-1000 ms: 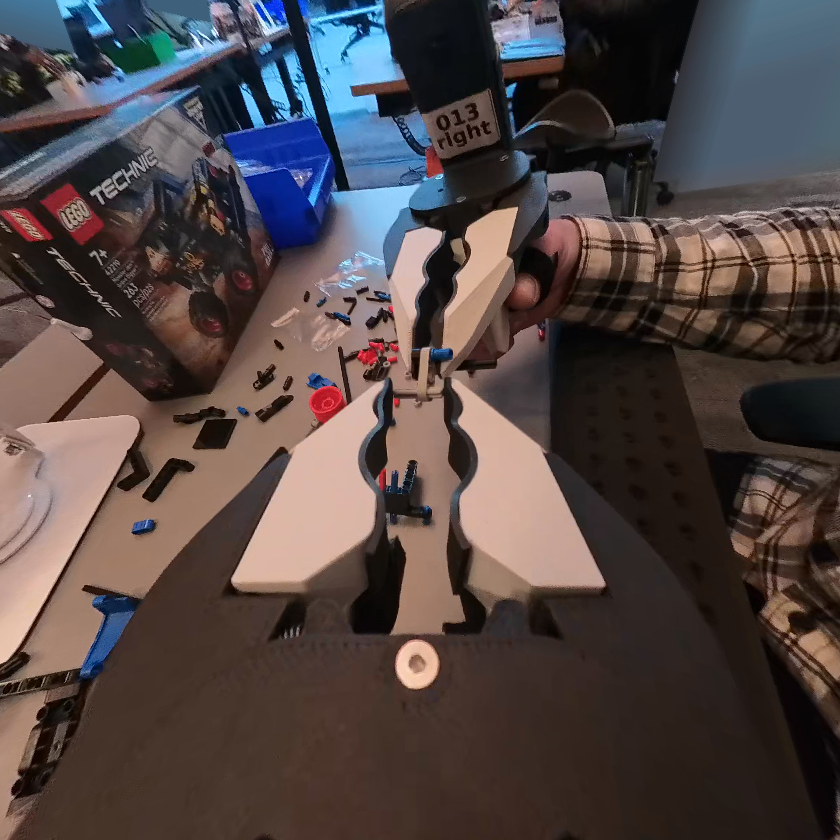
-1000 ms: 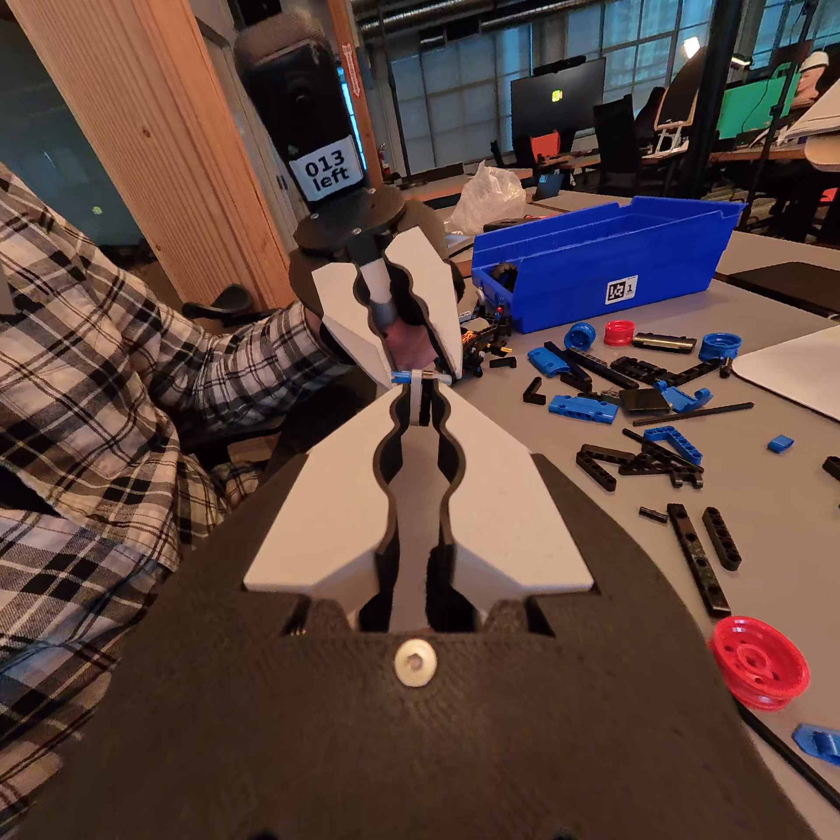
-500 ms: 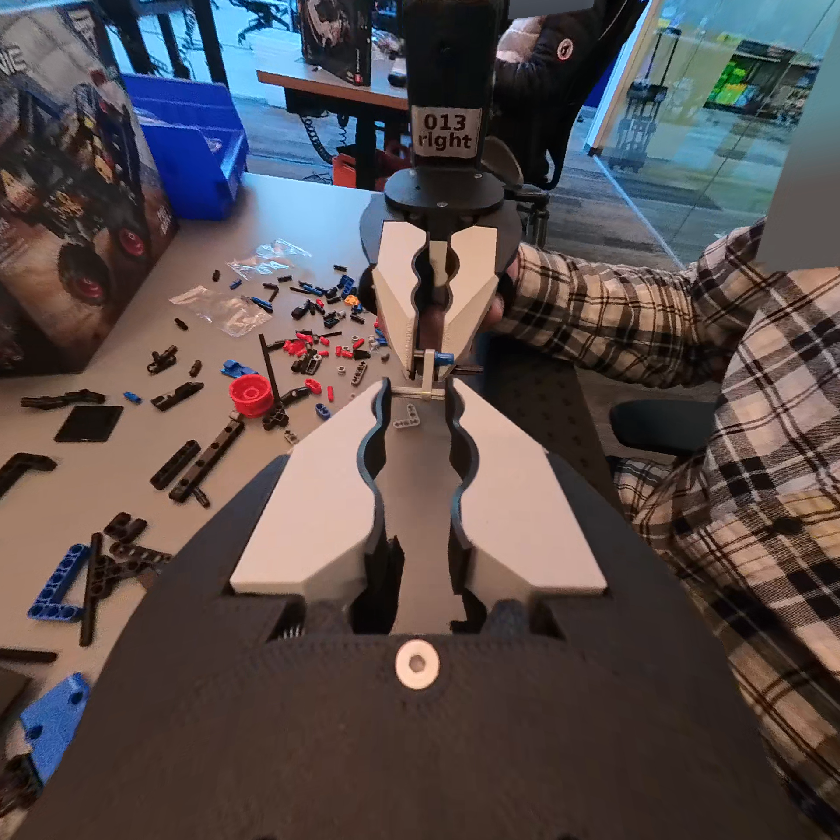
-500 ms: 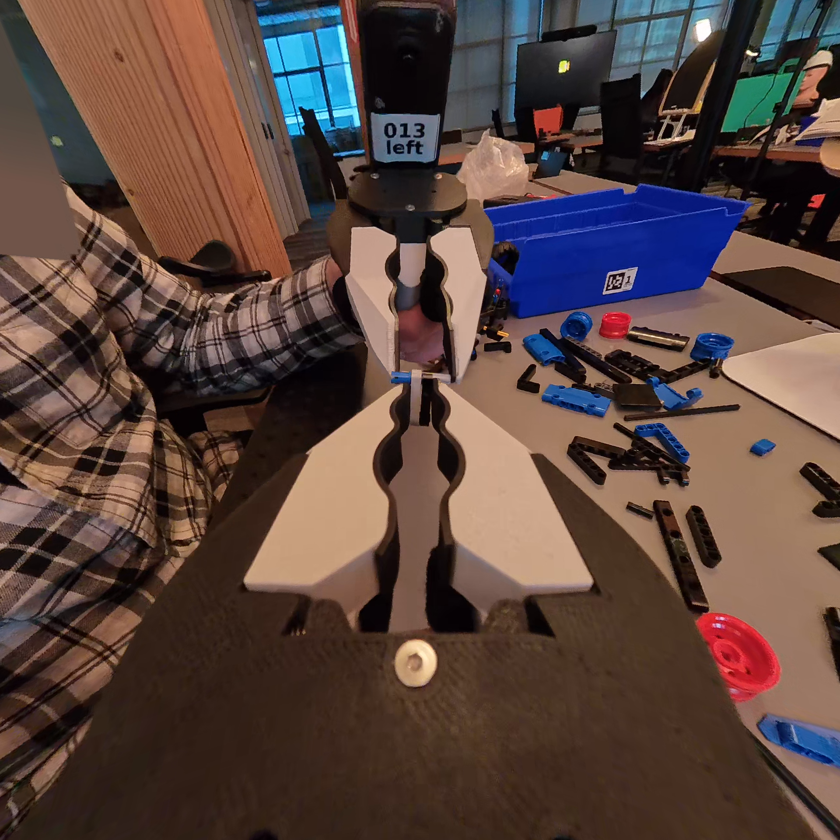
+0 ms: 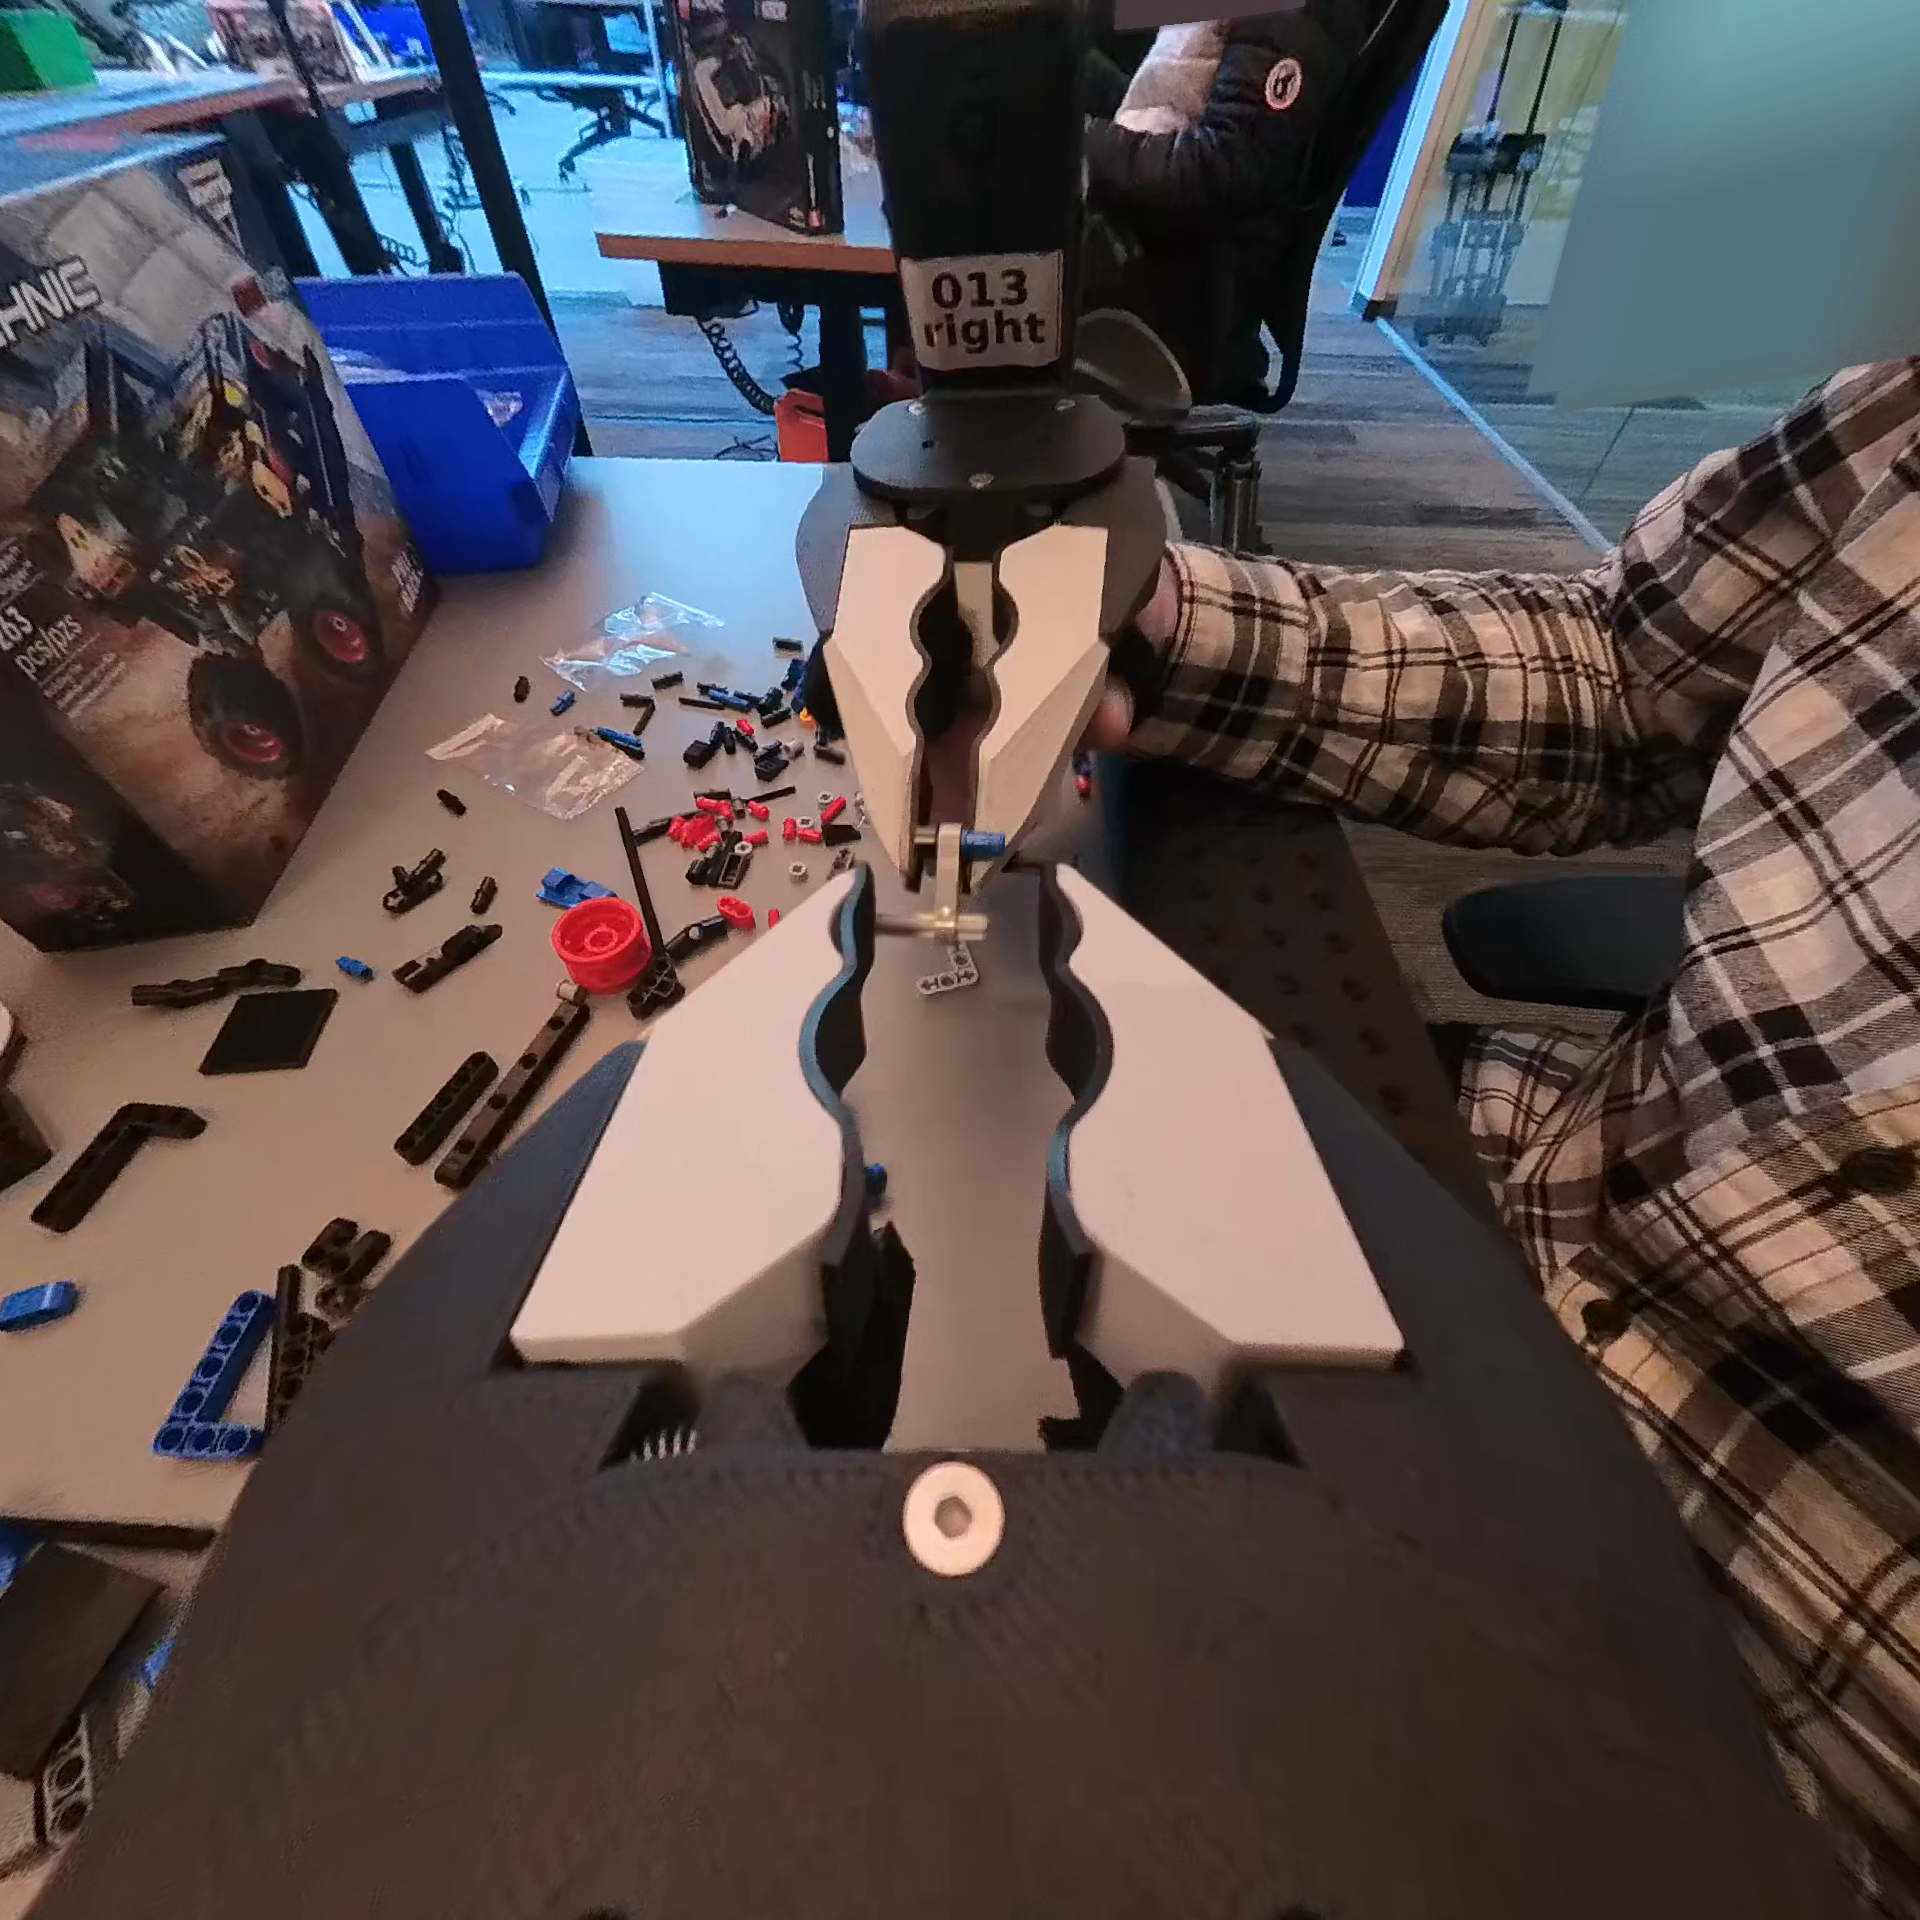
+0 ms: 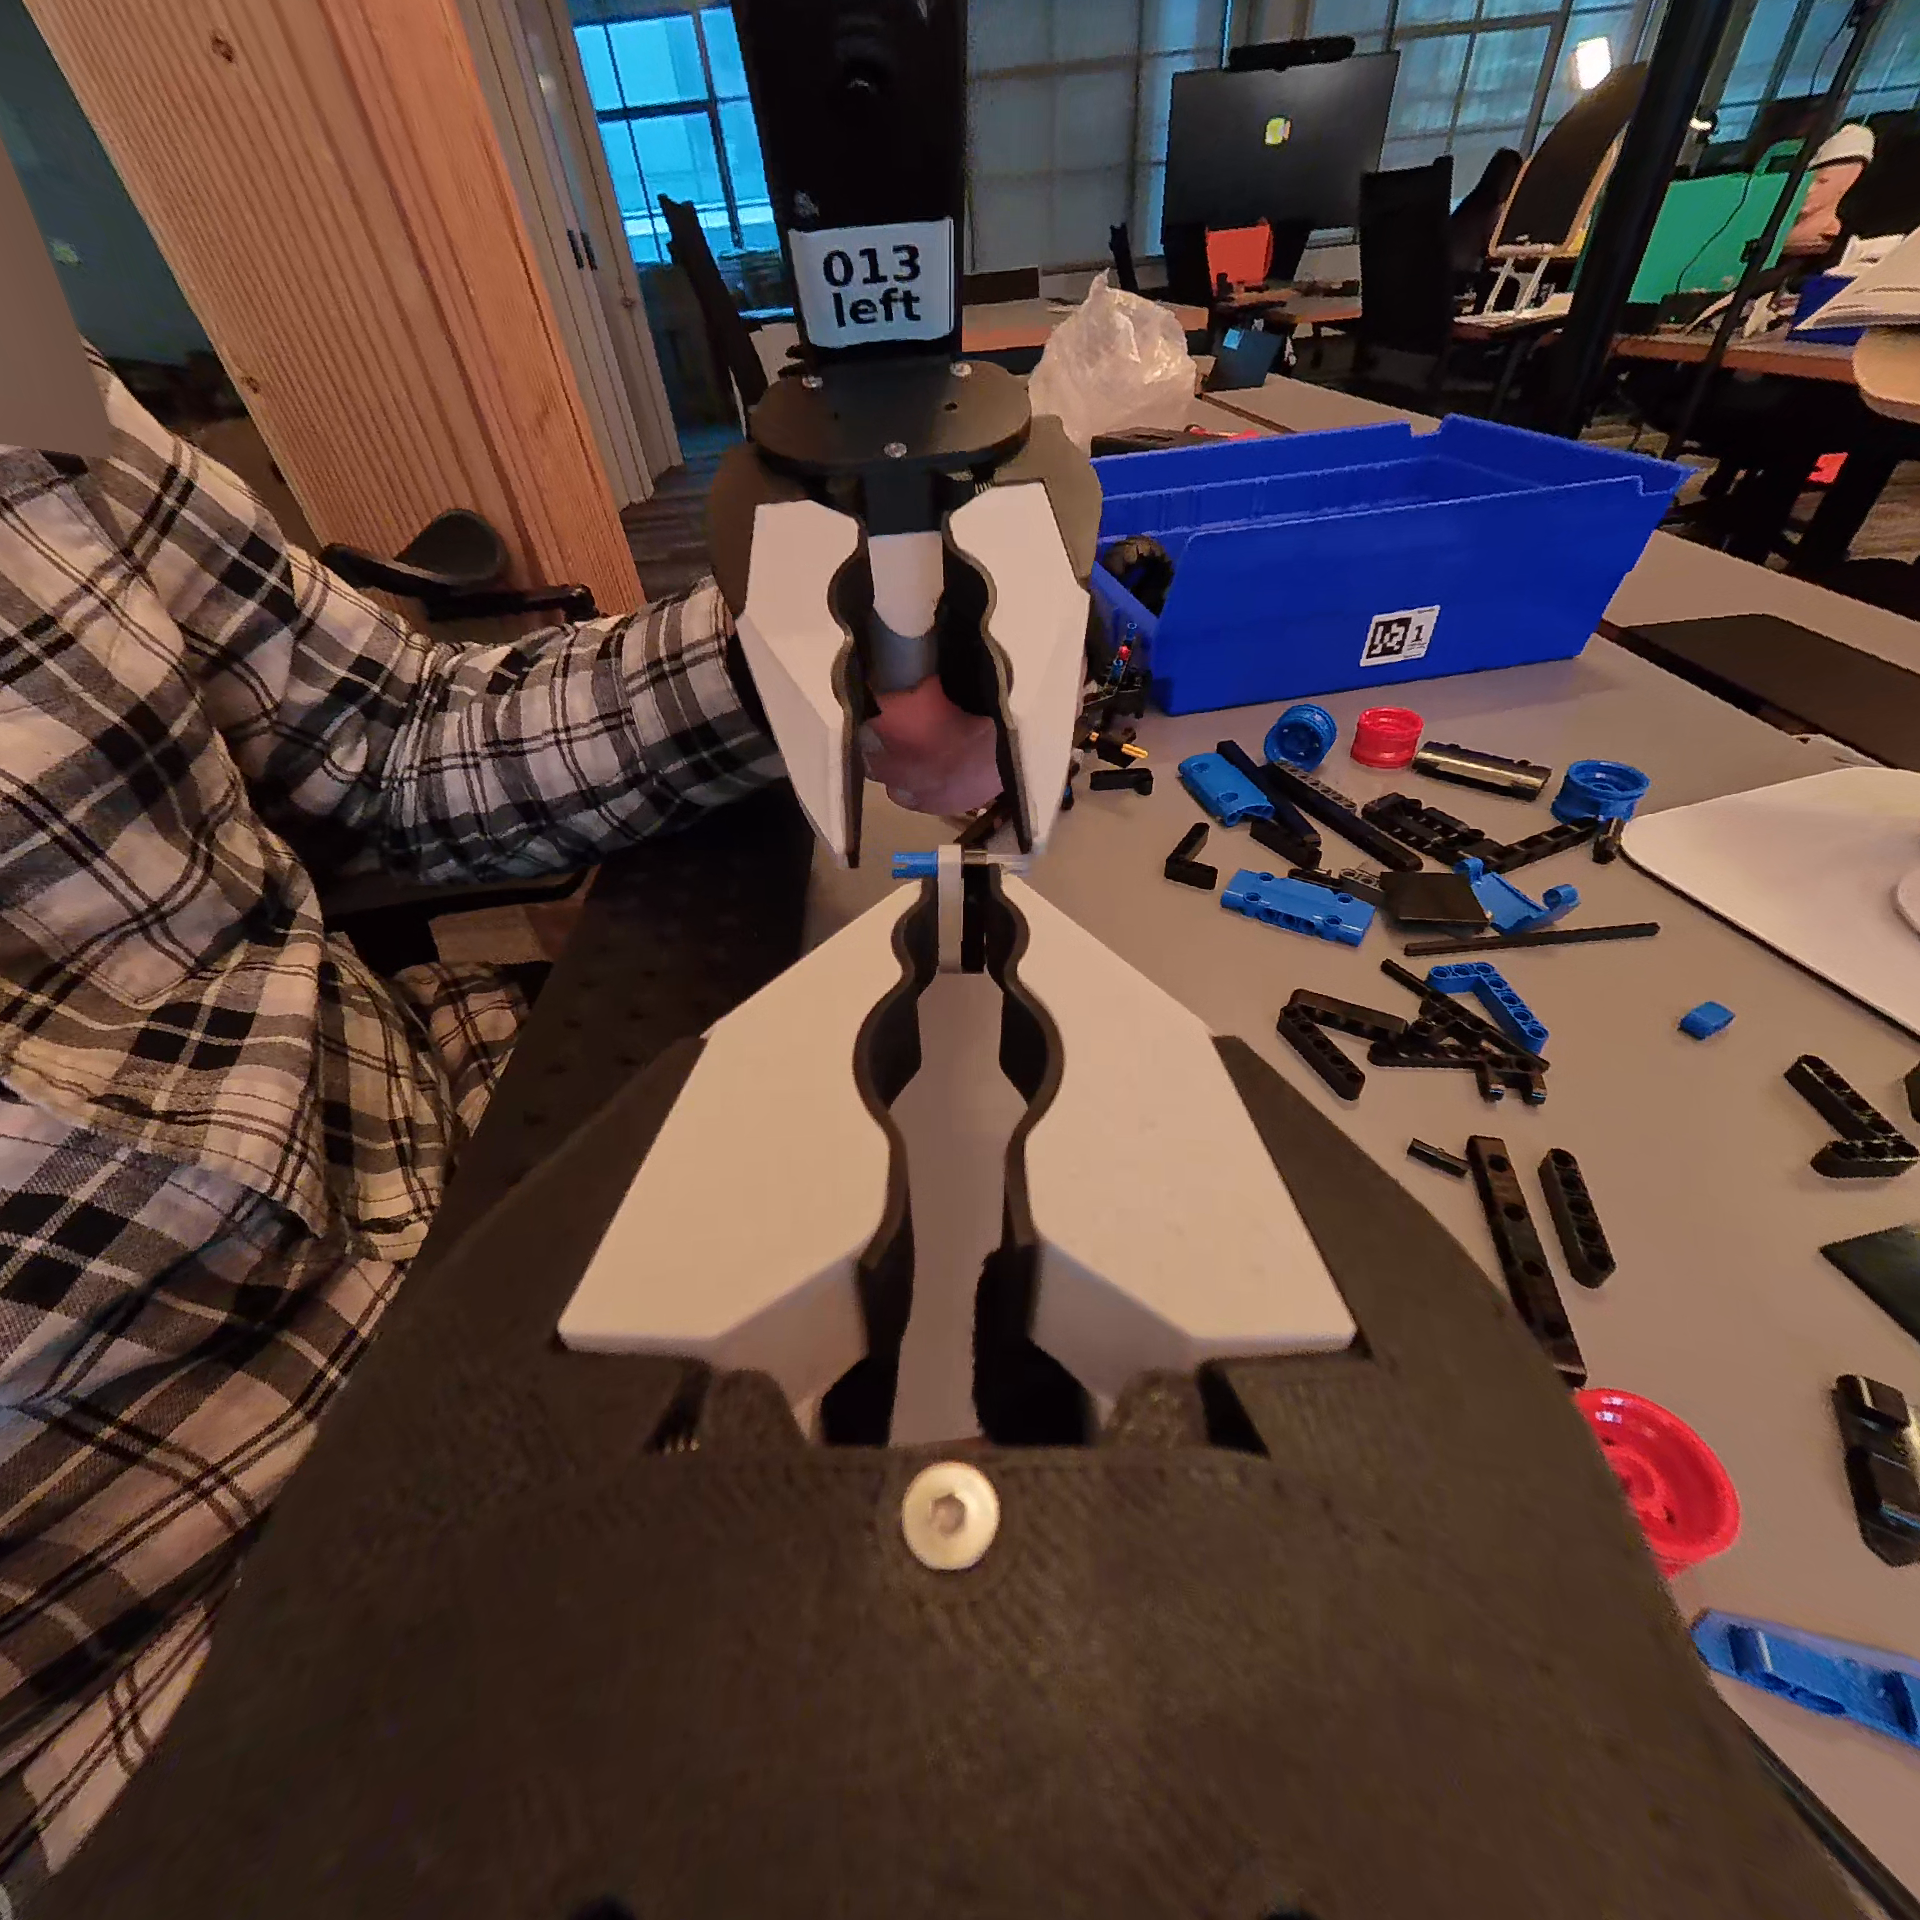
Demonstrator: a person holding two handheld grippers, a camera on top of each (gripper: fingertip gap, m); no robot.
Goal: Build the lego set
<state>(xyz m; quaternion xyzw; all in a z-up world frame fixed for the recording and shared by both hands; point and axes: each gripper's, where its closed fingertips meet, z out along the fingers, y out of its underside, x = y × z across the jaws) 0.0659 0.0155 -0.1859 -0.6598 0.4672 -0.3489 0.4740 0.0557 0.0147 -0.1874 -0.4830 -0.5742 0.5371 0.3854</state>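
Observation:
My right gripper [image 6: 956, 894] is shut on a light grey lego beam [image 6: 951, 914] and holds it upright above the table's near edge. A blue pin [image 6: 909, 860] sticks out of the beam's side. In the left wrist view the right gripper [image 5: 954, 871] faces me with the beam [image 5: 948, 883], the blue pin [image 5: 977, 840] and a grey cross pin [image 5: 902, 923] at the beam's lower end. My left gripper [image 5: 954, 902] is open, its fingertips on either side of the cross pin, with a gap on the right side. It also shows in the right wrist view [image 6: 935, 852].
Loose black, blue and red lego parts lie over the grey table [image 5: 727, 540], among them a red wheel [image 5: 597, 940] and a small grey L-piece [image 5: 951, 977]. The set's box [image 5: 177, 582] and a blue bin [image 6: 1382, 561] stand behind. A black perforated mat [image 5: 1226, 987] and plaid sleeves lie alongside. Both grippers' tips are close together, under 4 cm apart. The red wheel [image 5: 597, 940] is about 15 cm from both grippers' fingertips.
My left gripper's fingers have spread a little wider, away from the ends of the grey cross pin. Both grippers have turned and shifted slightly. The right gripper keeps its hold on the beam.

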